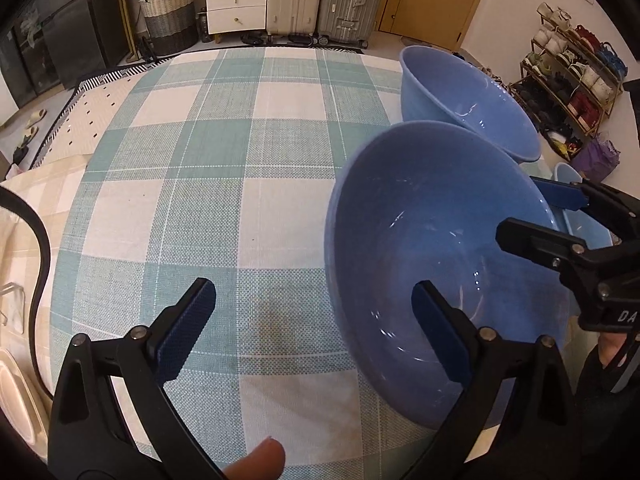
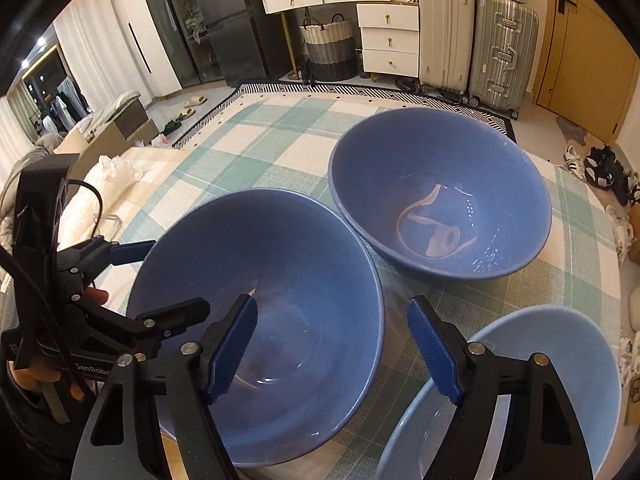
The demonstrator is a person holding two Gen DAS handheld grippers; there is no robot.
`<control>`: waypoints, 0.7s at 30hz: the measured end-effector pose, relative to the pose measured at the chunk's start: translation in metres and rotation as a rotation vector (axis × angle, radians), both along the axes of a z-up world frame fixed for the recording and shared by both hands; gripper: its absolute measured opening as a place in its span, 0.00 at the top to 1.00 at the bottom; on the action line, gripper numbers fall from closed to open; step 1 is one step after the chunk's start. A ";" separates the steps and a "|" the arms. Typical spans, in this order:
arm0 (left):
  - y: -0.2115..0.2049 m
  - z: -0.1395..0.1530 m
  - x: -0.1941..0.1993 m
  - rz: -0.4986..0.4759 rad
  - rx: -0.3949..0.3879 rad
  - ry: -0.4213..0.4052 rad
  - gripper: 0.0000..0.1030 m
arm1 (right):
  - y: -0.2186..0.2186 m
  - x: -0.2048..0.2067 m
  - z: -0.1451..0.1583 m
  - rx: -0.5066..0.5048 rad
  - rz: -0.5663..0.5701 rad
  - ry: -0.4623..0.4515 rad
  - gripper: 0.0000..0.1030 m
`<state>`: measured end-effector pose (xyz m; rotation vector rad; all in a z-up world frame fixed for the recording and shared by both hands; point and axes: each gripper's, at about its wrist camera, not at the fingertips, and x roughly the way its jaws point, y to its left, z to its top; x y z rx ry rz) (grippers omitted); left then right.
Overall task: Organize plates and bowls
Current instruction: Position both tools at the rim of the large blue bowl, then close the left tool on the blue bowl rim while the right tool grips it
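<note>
Left gripper fingers apart, straddling near bowl rim (no contact visible). Right gripper fingers apart over same rim, unclamped.

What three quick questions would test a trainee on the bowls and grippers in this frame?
1. How many bowls stand on the checked tablecloth?
2. True or false: the right gripper is shut on the light blue bowl.
3. Which bowl's rim does the open left gripper straddle? A) the near dark blue bowl B) the far dark blue bowl C) the light blue bowl

Key
1. Three.
2. False: it is open, one finger over the near dark blue bowl's inside and one outside its rim.
3. A.
</note>
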<state>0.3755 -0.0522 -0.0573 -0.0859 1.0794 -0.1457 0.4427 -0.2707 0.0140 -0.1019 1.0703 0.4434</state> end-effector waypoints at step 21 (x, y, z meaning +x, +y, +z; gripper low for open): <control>-0.004 -0.005 -0.001 -0.019 -0.005 0.018 0.47 | 0.005 -0.003 0.000 -0.029 0.021 0.019 0.47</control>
